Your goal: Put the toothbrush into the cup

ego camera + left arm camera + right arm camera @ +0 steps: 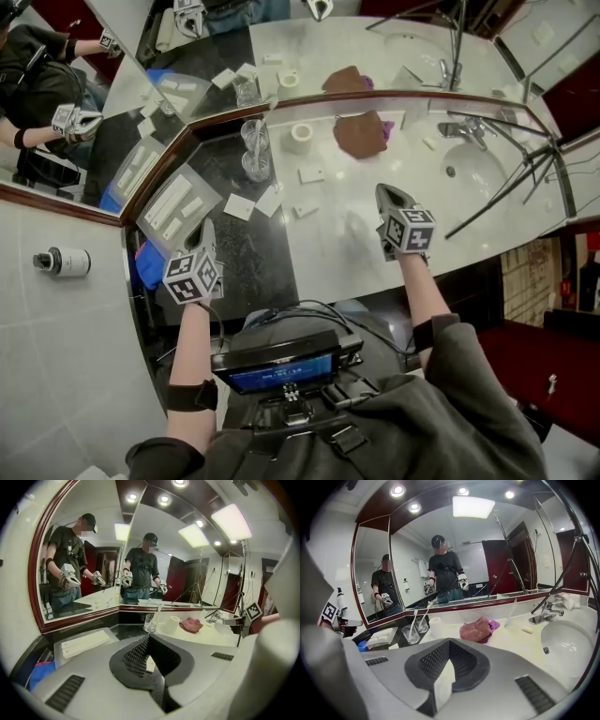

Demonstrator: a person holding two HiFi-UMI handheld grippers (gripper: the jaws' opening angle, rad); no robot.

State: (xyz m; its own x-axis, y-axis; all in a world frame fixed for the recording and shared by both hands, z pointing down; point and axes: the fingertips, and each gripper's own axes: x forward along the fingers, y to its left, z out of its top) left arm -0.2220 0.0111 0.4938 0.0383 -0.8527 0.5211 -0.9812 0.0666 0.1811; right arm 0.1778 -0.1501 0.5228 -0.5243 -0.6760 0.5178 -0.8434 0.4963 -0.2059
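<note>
With the slim white toothbrush [414,619] standing in the clear glass cup [410,633] by the mirror, the left claw [205,228] and right claw [386,192] hovered closed, empty (placing looked done), so only drawing back seemed left.

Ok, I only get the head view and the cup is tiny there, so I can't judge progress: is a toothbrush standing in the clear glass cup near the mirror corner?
Observer: Yes. The right gripper view shows a white toothbrush standing in the clear glass cup.
Operator: Is the right gripper carrying anything?
Observer: No, the right gripper has its jaws together, nothing between them.
Operator: And the left?
Observer: The left gripper is shut and empty too.
</note>
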